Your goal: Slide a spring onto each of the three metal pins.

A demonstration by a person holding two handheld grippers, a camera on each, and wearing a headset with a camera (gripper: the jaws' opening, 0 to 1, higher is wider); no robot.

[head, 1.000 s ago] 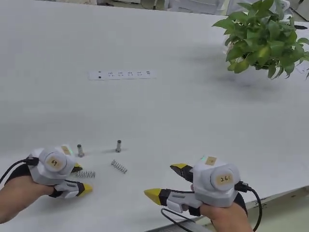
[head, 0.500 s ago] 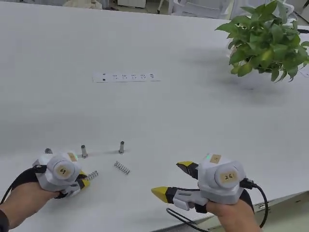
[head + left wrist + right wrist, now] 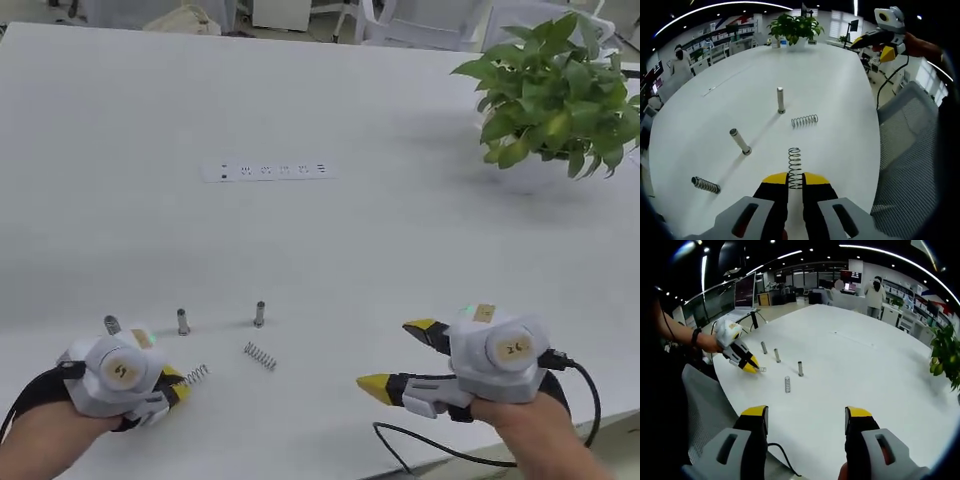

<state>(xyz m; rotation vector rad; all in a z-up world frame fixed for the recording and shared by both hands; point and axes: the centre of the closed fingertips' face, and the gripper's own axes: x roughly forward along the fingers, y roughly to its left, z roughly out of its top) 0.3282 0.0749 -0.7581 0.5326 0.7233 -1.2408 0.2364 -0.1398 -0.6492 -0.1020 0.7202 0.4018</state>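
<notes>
A second ago the left tool (image 3: 172, 388) lay open around a spring on the white surface (image 3: 400, 220). Now its yellow-tipped jaws are pinched shut on that held spring (image 3: 795, 162), gripped by one end so the rest pokes out ahead of them, close to the surface's near edge. The pick-up looks done, and threading the spring onto a pin should come next.

The right tool (image 3: 393, 355) hangs open and empty above the near edge. A loose spring (image 3: 259, 355) lies flat just on the near side of the right-hand pin (image 3: 259, 314). That pin and the middle pin (image 3: 183, 321) are bare: short, smooth grey metal posts standing upright. The left-hand pin (image 3: 705, 184) seems already sleeved in coils. The springs are thin, bright wire, openly wound, and will likely bend if pushed off-line.
</notes>
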